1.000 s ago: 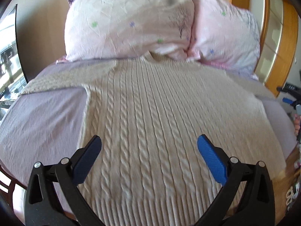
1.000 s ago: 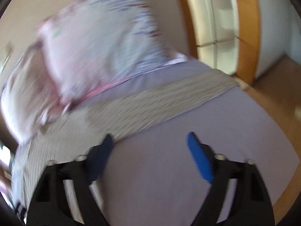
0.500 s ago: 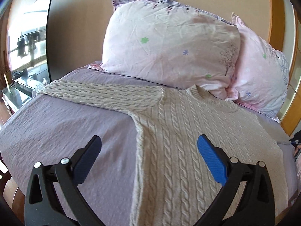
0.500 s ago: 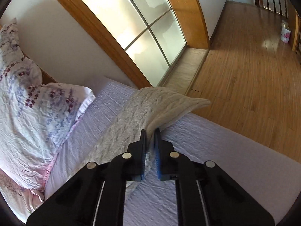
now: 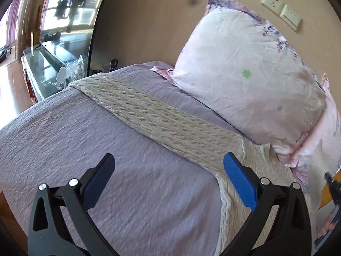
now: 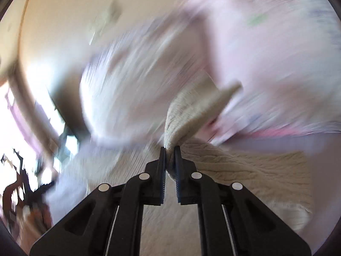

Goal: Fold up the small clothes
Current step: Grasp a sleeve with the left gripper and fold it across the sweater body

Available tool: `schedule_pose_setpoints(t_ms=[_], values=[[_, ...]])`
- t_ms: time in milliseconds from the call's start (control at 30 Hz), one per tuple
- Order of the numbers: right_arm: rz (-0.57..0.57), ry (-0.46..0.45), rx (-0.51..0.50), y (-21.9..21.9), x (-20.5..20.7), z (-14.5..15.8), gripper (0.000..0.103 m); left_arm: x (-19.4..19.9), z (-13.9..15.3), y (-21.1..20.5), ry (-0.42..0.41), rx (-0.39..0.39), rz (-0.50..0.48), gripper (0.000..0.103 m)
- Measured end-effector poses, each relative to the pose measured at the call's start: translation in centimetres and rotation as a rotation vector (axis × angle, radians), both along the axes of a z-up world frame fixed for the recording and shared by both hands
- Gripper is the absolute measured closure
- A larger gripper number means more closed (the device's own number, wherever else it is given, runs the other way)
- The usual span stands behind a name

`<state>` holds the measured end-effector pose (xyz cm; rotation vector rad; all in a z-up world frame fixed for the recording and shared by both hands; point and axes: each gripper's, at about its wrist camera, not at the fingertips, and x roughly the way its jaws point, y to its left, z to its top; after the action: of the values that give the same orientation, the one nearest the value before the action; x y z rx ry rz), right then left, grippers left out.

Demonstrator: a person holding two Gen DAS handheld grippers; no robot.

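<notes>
A cream cable-knit sweater lies flat on the lilac bed. In the left wrist view its left sleeve [image 5: 162, 119] stretches out toward the bed's far left corner. My left gripper [image 5: 168, 168] is open and empty, hovering above the sheet just in front of that sleeve. In the blurred right wrist view my right gripper [image 6: 170, 149] is shut on the end of the other sleeve [image 6: 191, 115] and holds it lifted above the sweater body [image 6: 245, 168].
Two pink floral pillows [image 5: 251, 81] lean on the wall at the head of the bed. A glass-topped cabinet [image 5: 44, 64] with clutter stands beyond the bed's left corner. The lilac sheet [image 5: 106, 140] spreads under the left gripper.
My left gripper has swung left from the sweater body to the left sleeve. My right gripper has shut on the right sleeve's end and swung it up and over toward the sweater body.
</notes>
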<state>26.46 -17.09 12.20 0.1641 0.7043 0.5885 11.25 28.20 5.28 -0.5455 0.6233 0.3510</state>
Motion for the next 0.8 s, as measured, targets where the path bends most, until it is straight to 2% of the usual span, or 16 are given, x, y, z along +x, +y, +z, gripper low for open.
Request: schedule_pose_setpoints(t_ms=[33, 67, 133, 167, 200, 267, 400, 500, 600, 633, 667, 733, 767, 800], values=[[0.055, 0.051, -0.051, 2.6, 0.0, -1.6, 0.094, 0.7, -0.3, 0.9, 0.012, -0.016, 0.012, 0.006], [0.093, 0.093, -0.079, 4.3, 0.1, -2.9, 0.094, 1.5, -0.7, 2.0, 0.029, -0.041, 0.031, 0.016], [0.121, 0.114, -0.046, 4.8, -0.3, -3.9, 0.089, 2.8, -1.6, 4.3, 0.053, -0.117, 0.063, 0.025], [0.11, 0.099, -0.035, 4.3, -0.4, -3.7, 0.077, 3.2, -2.1, 5.3, 0.061, -0.146, 0.077, 0.028], [0.084, 0.075, -0.025, 3.3, -0.7, -3.3, 0.053, 3.7, -2.6, 6.4, 0.075, -0.177, 0.096, 0.029], [0.033, 0.035, -0.003, 1.0, -1.3, -2.5, 0.032, 4.3, -3.5, 8.4, 0.098, -0.224, 0.131, 0.037], [-0.015, 0.003, 0.005, -1.6, -3.4, -1.5, 0.032, 4.4, -4.0, 12.3, 0.051, -0.286, 0.19, 0.044], [-0.035, 0.003, -0.001, -3.0, -4.3, -1.6, 0.028, 4.7, -4.5, 15.6, 0.019, -0.371, 0.237, 0.061], [-0.036, 0.016, -0.01, -3.2, -4.3, -2.4, 0.026, 4.9, -4.9, 18.3, 0.017, -0.438, 0.289, 0.086], [-0.034, 0.02, -0.013, -3.2, -4.2, -2.7, 0.026, 5.2, -4.7, 18.8, 0.051, -0.41, 0.301, 0.095], [-0.032, 0.022, -0.014, -3.3, -4.3, -2.7, 0.026, 5.4, -4.1, 18.6, 0.063, -0.378, 0.291, 0.096], [-0.038, 0.016, -0.014, -3.8, -4.3, -2.7, 0.026, 6.4, -1.1, 16.6, 0.062, -0.235, 0.243, 0.096], [-0.052, 0.005, -0.013, -4.3, -4.4, -2.4, 0.026, 7.3, 1.3, 14.5, 0.05, -0.136, 0.185, 0.096], [-0.066, -0.003, -0.009, -4.8, -4.4, -2.2, 0.026, 8.0, 3.3, 12.3, 0.029, -0.073, 0.127, 0.096]])
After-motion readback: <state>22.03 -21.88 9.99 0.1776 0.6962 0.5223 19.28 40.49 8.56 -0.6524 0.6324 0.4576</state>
